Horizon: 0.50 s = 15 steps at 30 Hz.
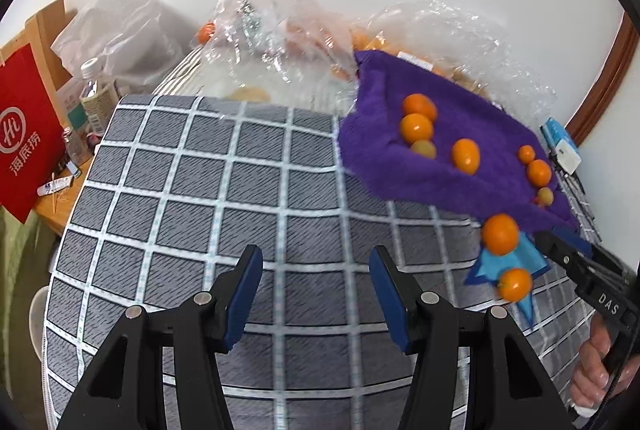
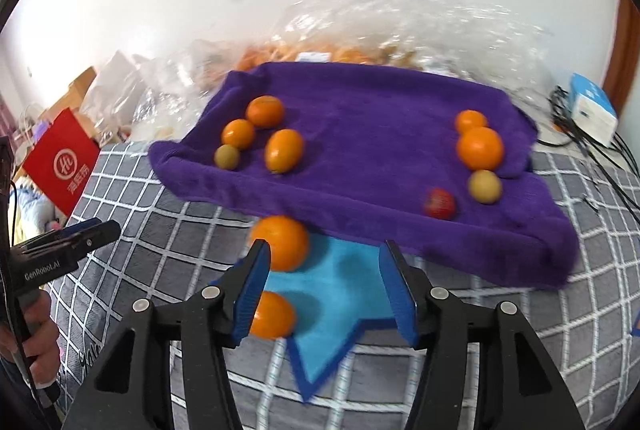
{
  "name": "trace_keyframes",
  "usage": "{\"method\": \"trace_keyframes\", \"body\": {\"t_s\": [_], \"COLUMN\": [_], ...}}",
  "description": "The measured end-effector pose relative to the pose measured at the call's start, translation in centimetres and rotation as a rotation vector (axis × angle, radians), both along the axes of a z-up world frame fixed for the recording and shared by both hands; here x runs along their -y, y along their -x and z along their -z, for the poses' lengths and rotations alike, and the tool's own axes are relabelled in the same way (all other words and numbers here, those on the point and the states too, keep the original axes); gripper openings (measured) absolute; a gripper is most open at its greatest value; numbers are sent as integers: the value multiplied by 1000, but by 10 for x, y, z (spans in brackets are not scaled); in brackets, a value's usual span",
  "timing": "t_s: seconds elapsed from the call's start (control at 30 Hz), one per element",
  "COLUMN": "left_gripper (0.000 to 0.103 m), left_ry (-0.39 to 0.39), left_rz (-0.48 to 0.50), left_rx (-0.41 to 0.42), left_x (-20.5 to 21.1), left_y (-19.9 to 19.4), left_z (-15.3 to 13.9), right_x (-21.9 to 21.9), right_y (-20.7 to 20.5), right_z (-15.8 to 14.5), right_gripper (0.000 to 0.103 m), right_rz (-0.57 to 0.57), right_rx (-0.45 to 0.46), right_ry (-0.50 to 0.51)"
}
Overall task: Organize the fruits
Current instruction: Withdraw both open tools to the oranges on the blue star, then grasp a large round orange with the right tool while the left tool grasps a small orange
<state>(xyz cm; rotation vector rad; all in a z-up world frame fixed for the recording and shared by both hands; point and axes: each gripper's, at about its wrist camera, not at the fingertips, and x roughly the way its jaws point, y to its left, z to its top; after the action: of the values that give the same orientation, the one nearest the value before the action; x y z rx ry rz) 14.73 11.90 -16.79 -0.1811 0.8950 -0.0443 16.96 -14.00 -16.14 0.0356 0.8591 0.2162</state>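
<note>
Here, left tongs [image 1: 316,294]: apart, empty, above the grey checked cloth [image 1: 208,190].
Right tongs [image 2: 324,290]: apart, empty, over the blue star mat [image 2: 340,294].
Fruits: two oranges [image 2: 280,242] on the mat; others on the purple towel [image 2: 360,134].

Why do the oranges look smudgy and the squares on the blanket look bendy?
Right wrist view: motion blur smears the red fruit and the purple towel edge. Left wrist view: sharper, though the two oranges on the blue star mat blur. Both: the fisheye bends the checked blanket.
</note>
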Motion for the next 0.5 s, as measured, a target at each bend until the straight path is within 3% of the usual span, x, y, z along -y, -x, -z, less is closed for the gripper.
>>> {"method": "trace_keyframes", "body": {"t_s": [0.2, 0.33, 0.5], "left_gripper": [53, 53, 54], "left_ry": [15, 141, 124], "left_rz": [14, 51, 67], "left_rx": [-3, -23, -4], "left_x": [-8, -21, -24], "left_y": [2, 2, 7], "left_z": [12, 21, 22], "right_x": [-27, -37, -45], "right_y": [-15, -22, -29], "right_z": [16, 27, 37], "right_gripper": [56, 56, 56], "right_rz": [-33, -43, -51], "right_rx": [-32, -57, -61], "right_ry": [40, 59, 85]}}
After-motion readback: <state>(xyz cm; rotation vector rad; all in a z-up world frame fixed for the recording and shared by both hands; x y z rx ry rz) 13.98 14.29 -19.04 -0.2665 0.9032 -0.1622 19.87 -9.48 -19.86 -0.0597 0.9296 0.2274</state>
